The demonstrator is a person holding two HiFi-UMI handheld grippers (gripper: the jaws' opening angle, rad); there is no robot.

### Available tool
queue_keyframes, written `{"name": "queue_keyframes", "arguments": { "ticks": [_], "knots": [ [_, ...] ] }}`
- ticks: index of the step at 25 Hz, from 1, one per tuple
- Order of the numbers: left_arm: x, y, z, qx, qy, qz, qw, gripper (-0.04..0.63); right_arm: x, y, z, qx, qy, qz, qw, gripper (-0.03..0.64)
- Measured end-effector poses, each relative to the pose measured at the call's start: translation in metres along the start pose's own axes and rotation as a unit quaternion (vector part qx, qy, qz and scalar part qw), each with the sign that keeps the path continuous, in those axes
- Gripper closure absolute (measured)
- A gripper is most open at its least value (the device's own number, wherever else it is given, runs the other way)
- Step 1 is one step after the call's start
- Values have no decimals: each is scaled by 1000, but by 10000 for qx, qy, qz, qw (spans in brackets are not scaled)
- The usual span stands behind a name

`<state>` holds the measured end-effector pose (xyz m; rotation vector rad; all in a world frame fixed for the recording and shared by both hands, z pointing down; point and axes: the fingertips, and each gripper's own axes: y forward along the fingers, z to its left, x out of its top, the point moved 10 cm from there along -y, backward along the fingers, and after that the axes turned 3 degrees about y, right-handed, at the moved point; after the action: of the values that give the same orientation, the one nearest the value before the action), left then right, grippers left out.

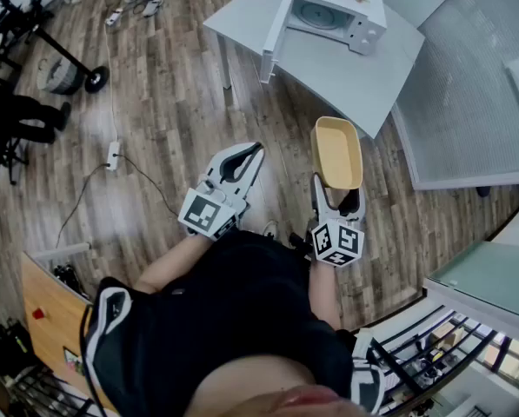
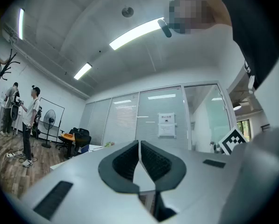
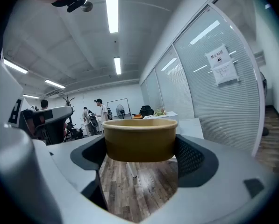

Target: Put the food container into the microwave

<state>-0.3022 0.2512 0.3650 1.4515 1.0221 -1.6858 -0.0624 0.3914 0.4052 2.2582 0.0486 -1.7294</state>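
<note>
A tan oblong food container [image 1: 336,151] is held out in front of me, my right gripper [image 1: 337,200] shut on its near end. In the right gripper view the container [image 3: 139,139] fills the gap between both pads. My left gripper [image 1: 242,159] hangs beside it at the left, shut, with nothing in it; its tips [image 2: 139,149] meet in the left gripper view. The white microwave [image 1: 339,13] stands on a grey table [image 1: 346,69] ahead, its door [image 1: 274,40] swung open to the left.
Wood-plank floor lies between me and the table. A cable and power strip [image 1: 113,155] run across the floor at left. A frosted glass wall [image 1: 468,85] stands right of the table. People [image 2: 29,120] stand far off by a fan [image 2: 49,121].
</note>
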Motion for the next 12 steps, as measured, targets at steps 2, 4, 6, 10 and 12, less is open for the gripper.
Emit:
{"name": "queue_keyframes", "arguments": {
  "ticks": [2,4,6,10,12],
  "knots": [
    [2,0,-1,-29,-83,-61,9999,561,1,0,1,1,-8,5,10000,141],
    [3,-1,-2,-41,-100,-82,9999,561,1,-2,2,4,-24,8,10000,141],
    [3,-3,-2,-52,-71,-88,9999,561,-1,-3,4,2,-38,9,10000,141],
    [3,-7,1,-27,-90,-47,9999,561,-2,-4,9,-32,-62,1,10000,143],
    [5,-8,6,16,-76,19,10000,561,-2,-2,13,-37,-70,17,10000,143]
  ]
}}
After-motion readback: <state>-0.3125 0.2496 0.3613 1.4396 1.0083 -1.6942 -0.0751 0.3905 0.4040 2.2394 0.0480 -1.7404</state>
